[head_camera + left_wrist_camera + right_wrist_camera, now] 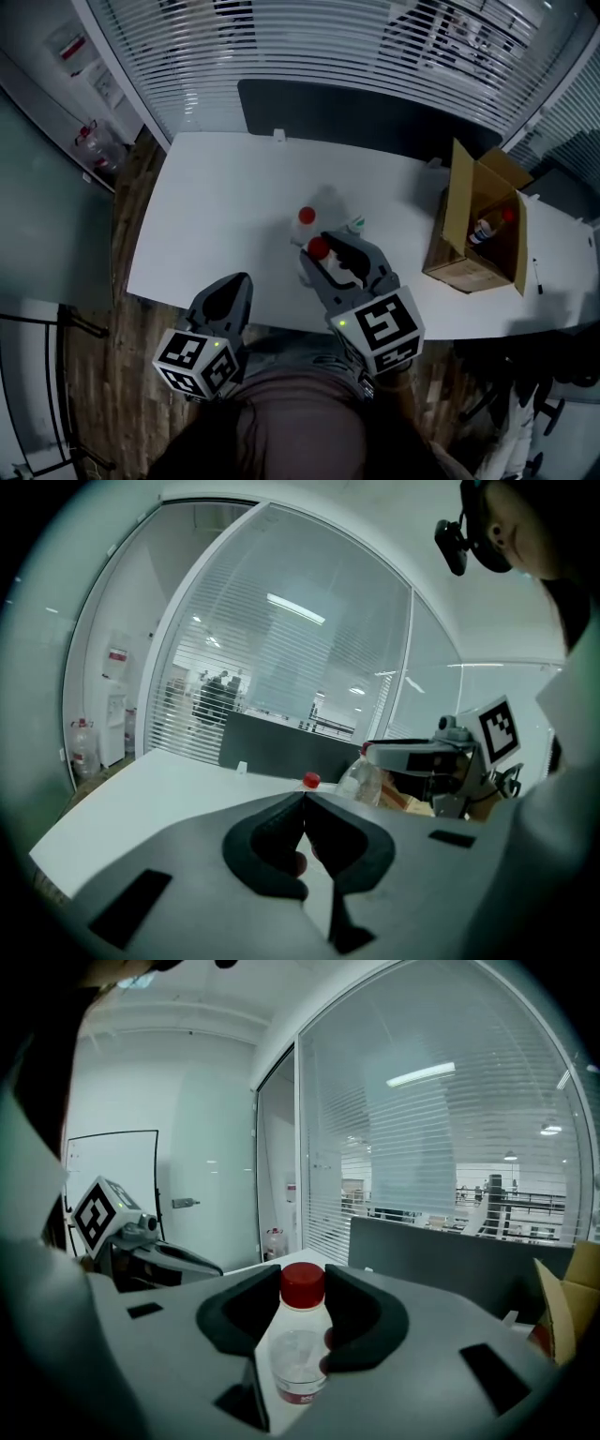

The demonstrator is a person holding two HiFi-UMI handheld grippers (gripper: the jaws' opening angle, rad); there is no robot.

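Bottle [298, 1358] clamped in right gripper [302, 1283]; left gripper [304, 799] pressed closed, empty. On table [216, 206]: one red-capped bottle [306, 217], one green-capped bottle [355, 225]; fourth bottle [481, 231] in one box [457, 211].

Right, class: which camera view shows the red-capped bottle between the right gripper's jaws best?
The right gripper view: the red-capped bottle fills the centre, cap to label. The head view shows mainly its cap, the left gripper view only a small, partly hidden sliver.
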